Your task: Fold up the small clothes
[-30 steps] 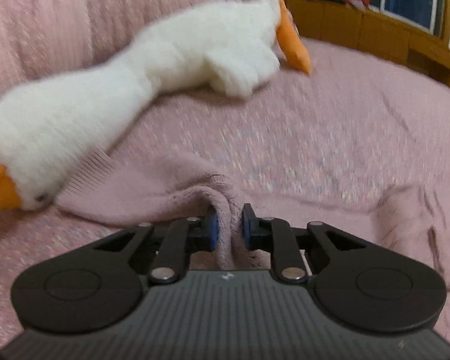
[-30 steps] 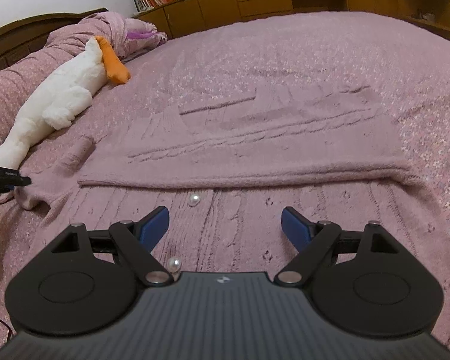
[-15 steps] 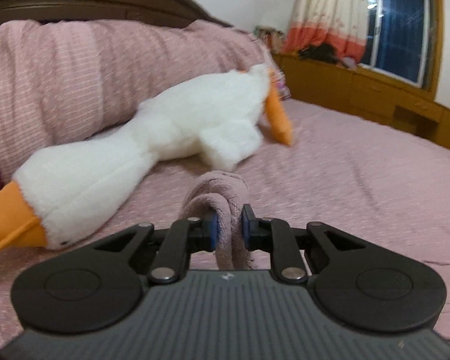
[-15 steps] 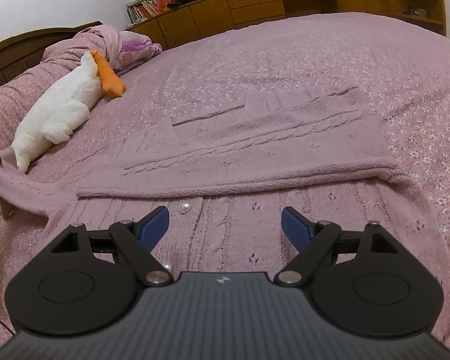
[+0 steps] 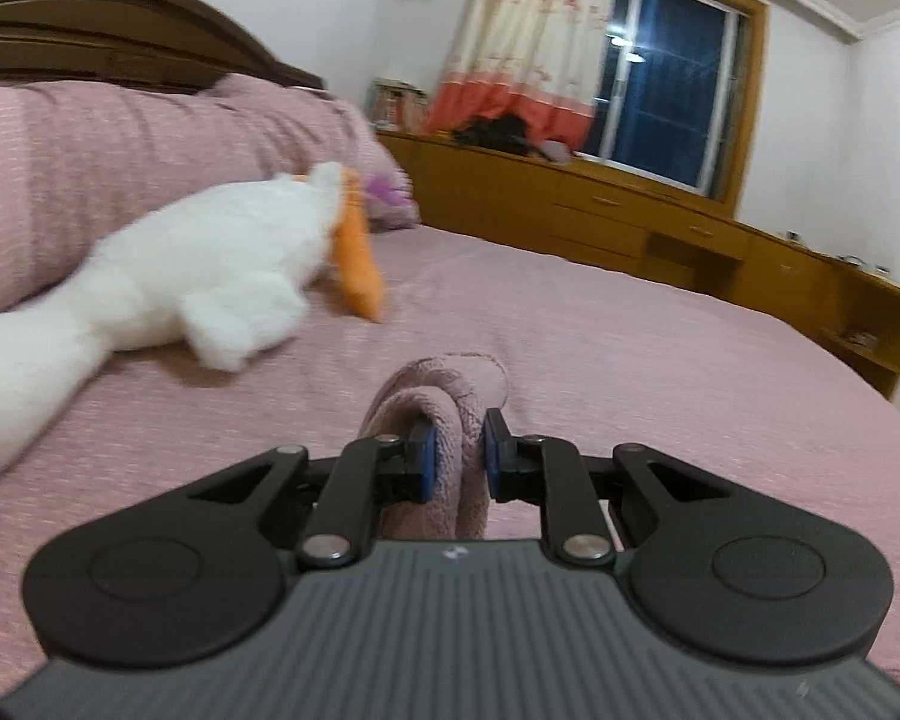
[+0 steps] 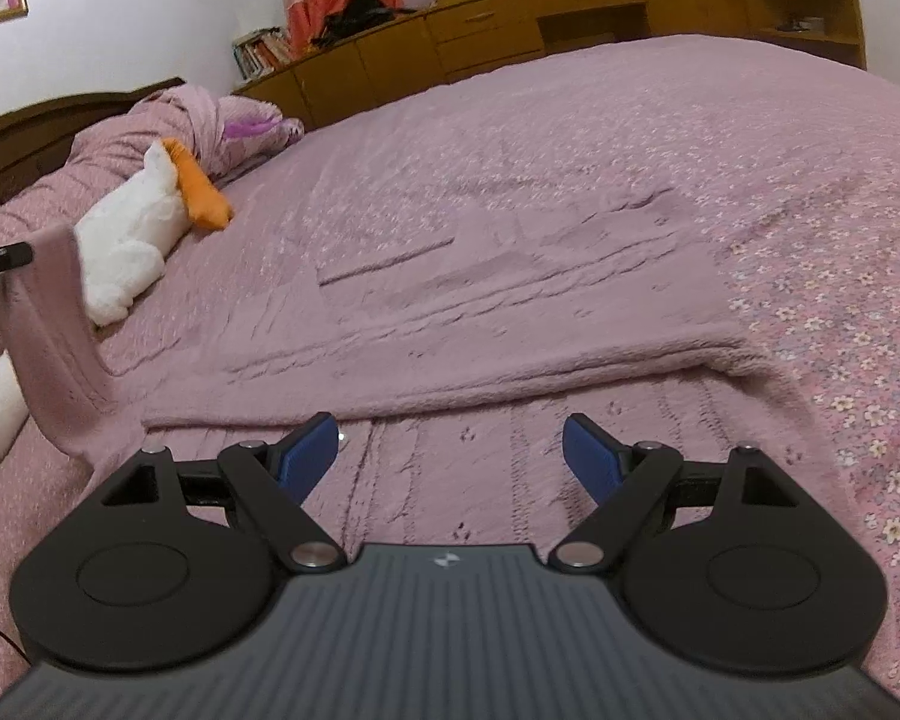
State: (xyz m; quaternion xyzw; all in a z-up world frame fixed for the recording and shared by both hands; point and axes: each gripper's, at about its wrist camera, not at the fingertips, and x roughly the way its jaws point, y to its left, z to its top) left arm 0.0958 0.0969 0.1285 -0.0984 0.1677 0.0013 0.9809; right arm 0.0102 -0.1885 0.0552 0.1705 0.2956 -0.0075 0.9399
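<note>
Sleeve (image 5: 450, 396) raised higher, left gripper (image 5: 455, 459) clamping it, right gripper (image 6: 450, 456) spread

light: even, soft indoor, faint shadows | window (image 5: 660, 84): dark, small glare | blur: plush goose (image 5: 210, 276) smeared, left of frame | edges: fisheye-bent, dark corners

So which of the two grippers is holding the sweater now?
The left gripper: its fingers are shut on the pink sweater sleeve. The right gripper hangs open above the sweater body.
</note>
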